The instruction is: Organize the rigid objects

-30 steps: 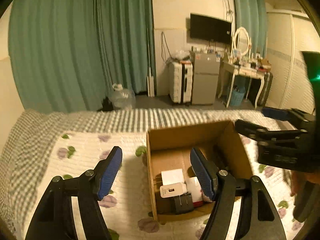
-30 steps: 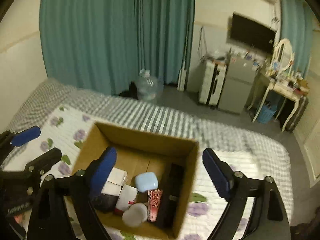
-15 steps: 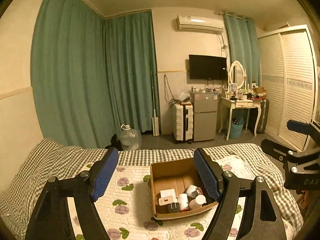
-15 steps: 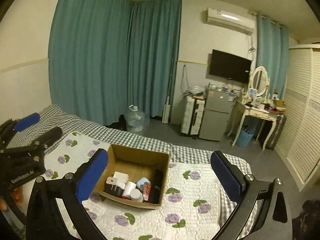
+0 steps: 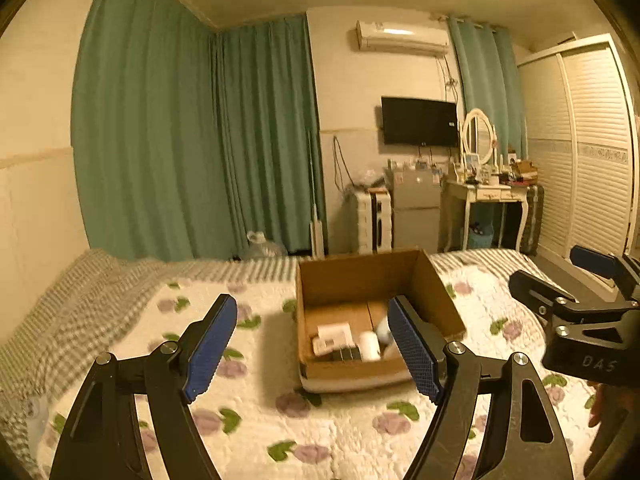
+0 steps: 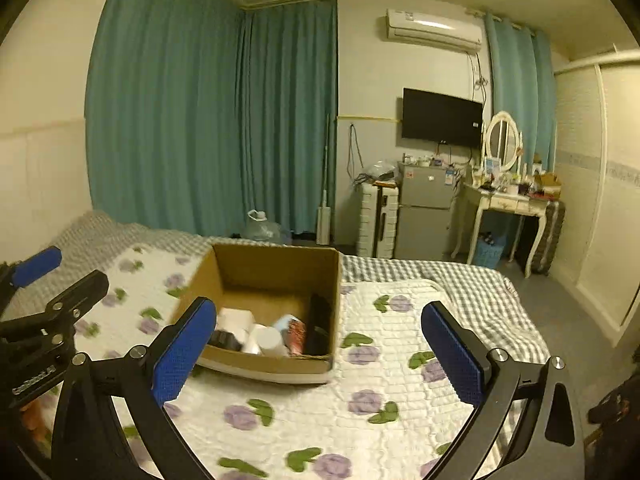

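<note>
Hovering spread and empty over the quilted bed [image 6: 360,412], your left tool [image 5: 312,352] and right tool [image 6: 316,344] face the packed cardboard box [image 6: 276,276], lower centre; next, reach inside for one item.

Readable text on the grippers

"DAS" is printed in pale letters on the black body of the right gripper [image 5: 592,280], seen at 3 o'clock in the left wrist view. A small white word on the left gripper [image 6: 56,276], at 9 o'clock in the right wrist view, is too blurred to be read.
</note>
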A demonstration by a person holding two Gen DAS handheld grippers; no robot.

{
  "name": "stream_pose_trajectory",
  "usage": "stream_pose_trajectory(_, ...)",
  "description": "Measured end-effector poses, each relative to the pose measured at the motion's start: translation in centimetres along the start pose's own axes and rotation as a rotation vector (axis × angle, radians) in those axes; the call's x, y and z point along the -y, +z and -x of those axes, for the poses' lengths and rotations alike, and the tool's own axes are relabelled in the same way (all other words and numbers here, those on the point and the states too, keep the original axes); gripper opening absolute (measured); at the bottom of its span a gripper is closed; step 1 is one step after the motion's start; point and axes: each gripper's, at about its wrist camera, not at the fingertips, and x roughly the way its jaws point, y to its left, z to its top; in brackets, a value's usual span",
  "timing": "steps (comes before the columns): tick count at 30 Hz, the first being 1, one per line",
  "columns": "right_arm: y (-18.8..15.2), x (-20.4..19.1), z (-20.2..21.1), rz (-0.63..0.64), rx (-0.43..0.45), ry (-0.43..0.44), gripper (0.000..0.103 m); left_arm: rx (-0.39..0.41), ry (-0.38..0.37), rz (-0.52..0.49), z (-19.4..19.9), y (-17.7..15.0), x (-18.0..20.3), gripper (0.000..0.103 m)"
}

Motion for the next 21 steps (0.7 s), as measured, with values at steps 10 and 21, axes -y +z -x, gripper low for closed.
stream_pose_trajectory(10, -2.3, 0.4, -2.5, -0.007, -0.037, -0.011, 0.103, -0.026, -0.014, 0.038, -1.2, -1.2, -1.0, 0.081)
stream_pose_trajectory(21, -2.6, 0.4, -2.6, -0.002, -0.043, -0.009, 0.103, -0.052, -0.019, 0.036, -1.4, -1.7, -0.8, 0.081)
